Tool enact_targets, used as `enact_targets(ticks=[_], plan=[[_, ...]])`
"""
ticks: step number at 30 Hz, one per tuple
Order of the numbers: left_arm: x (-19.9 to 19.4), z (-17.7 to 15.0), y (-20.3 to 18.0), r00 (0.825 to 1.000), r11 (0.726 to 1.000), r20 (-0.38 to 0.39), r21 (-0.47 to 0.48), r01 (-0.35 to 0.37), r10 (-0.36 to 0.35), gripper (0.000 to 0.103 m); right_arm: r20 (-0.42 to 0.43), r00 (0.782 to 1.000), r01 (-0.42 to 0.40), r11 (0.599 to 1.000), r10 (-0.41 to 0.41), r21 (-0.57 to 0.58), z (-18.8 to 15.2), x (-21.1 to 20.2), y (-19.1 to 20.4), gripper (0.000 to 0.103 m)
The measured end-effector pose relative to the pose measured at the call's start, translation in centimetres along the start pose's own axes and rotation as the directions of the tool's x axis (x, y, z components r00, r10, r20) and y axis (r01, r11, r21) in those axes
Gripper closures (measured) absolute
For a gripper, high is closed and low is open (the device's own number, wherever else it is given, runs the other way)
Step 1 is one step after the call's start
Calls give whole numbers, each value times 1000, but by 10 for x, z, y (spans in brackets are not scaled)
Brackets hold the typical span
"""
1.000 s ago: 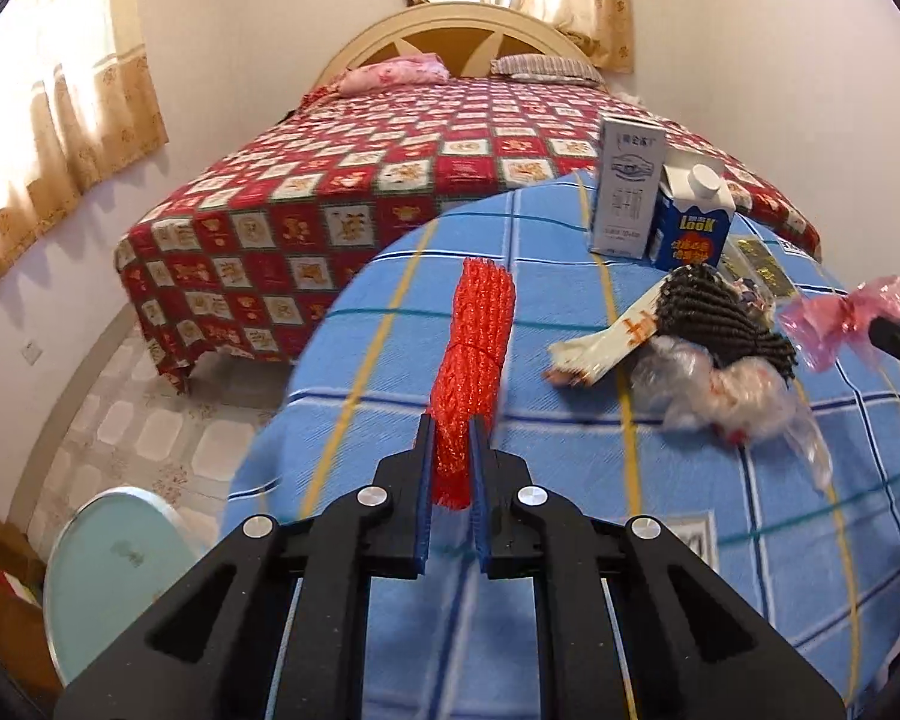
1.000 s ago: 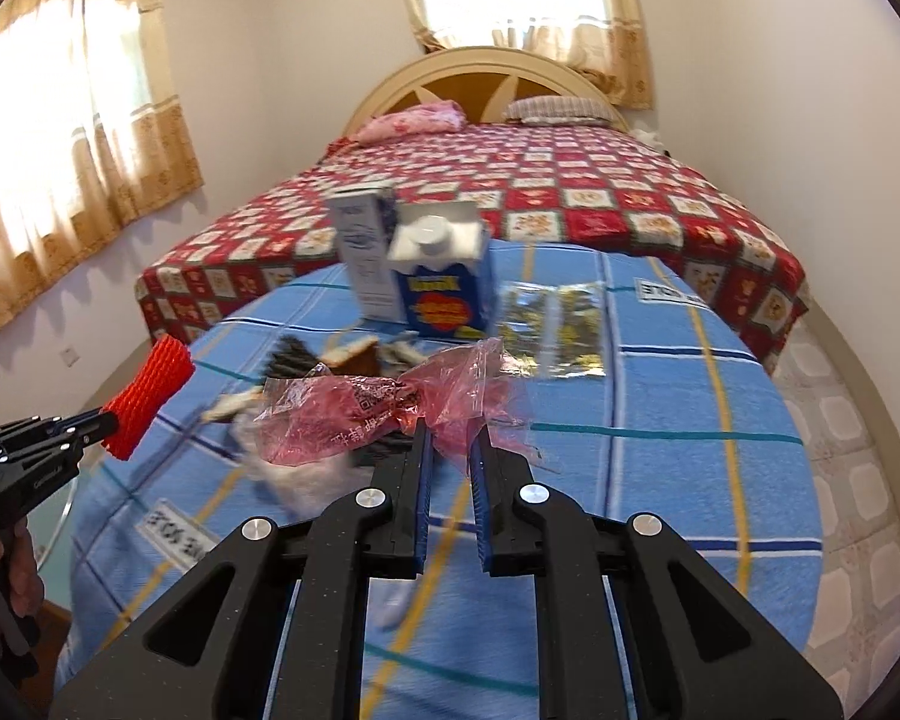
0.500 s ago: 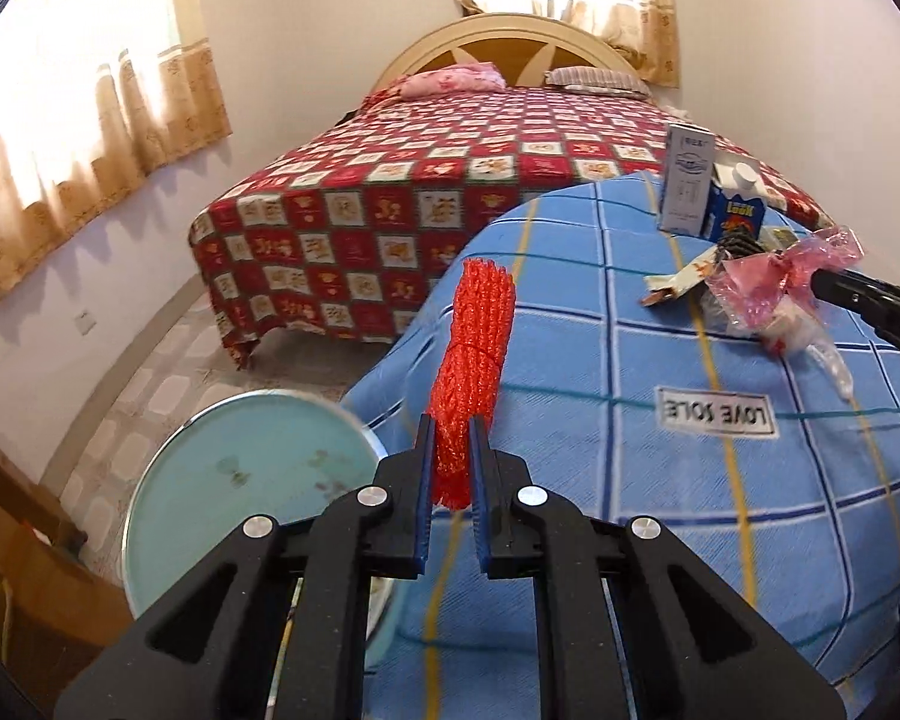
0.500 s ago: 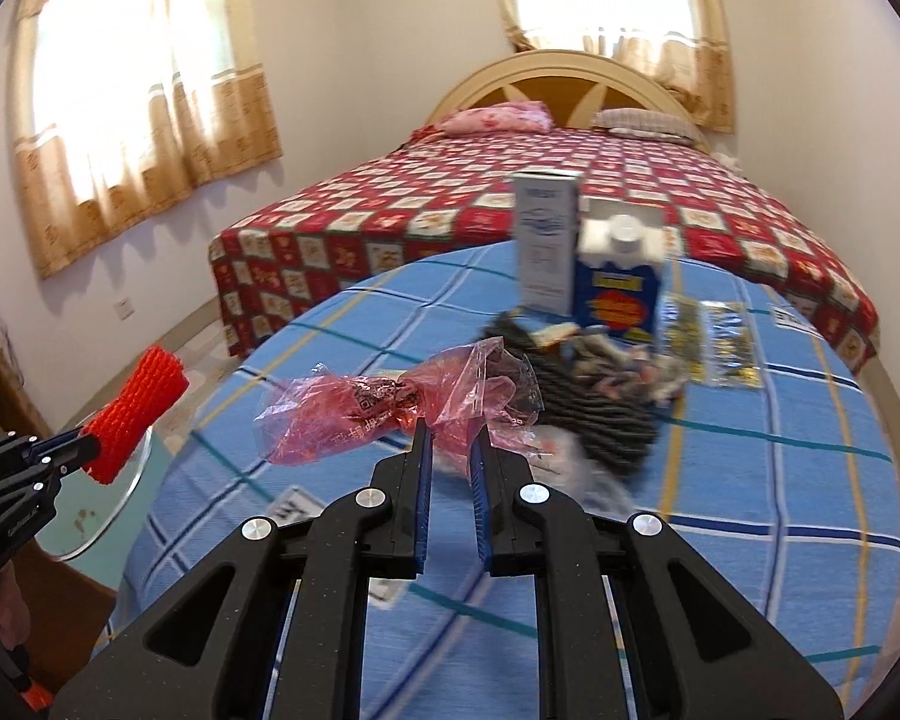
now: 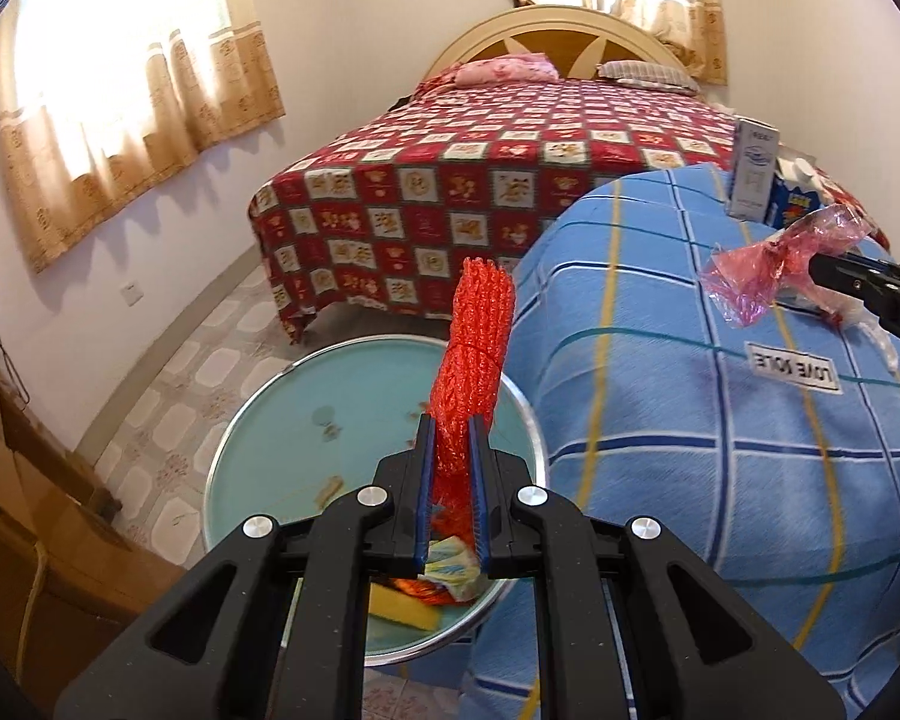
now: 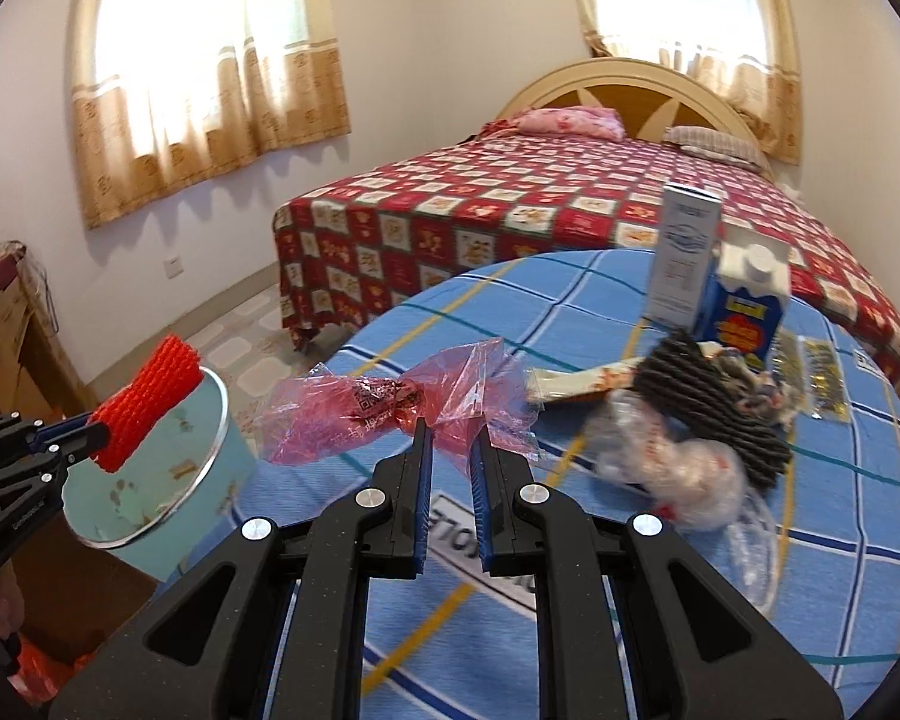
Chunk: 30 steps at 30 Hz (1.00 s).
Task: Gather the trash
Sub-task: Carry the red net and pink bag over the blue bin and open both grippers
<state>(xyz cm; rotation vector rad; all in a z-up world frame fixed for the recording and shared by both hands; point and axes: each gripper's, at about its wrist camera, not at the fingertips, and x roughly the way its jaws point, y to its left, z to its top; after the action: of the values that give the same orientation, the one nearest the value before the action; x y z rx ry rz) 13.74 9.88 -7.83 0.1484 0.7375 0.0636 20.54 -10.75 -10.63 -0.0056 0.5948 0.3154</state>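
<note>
Only your left view shows trash inside the bin [image 5: 258, 420]; your left gripper [image 5: 450, 456] clamps the net [image 5: 474, 348] pointing forward over it, your right gripper [image 6: 453, 450] clamps the wrapper [image 6: 390, 402] lying crosswise.

The left gripper [image 5: 450, 462] with its red foam net [image 5: 473, 354] has swung left off the blue checked surface [image 5: 720, 450] and now hangs over the pale blue trash bin [image 5: 258, 438], which has come fully into view. The right gripper [image 6: 450, 450] has carried the pink plastic wrapper [image 6: 390, 408] leftward too, away from the trash pile [image 6: 708, 408], toward the surface's left edge near the bin.
</note>
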Motion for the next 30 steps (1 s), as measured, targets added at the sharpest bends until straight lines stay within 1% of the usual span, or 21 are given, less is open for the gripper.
enact_targets(ticks=[15,30], plan=[[-6,-13,39,998,997,-18,-33,-67,66,92,-25,997,-69,993,67,-91,5,20,49,90],[-13,-26,68,993,992,-30,-55,-117,115,92,-47,994,-100,983,94,-154,7,35,78,90]])
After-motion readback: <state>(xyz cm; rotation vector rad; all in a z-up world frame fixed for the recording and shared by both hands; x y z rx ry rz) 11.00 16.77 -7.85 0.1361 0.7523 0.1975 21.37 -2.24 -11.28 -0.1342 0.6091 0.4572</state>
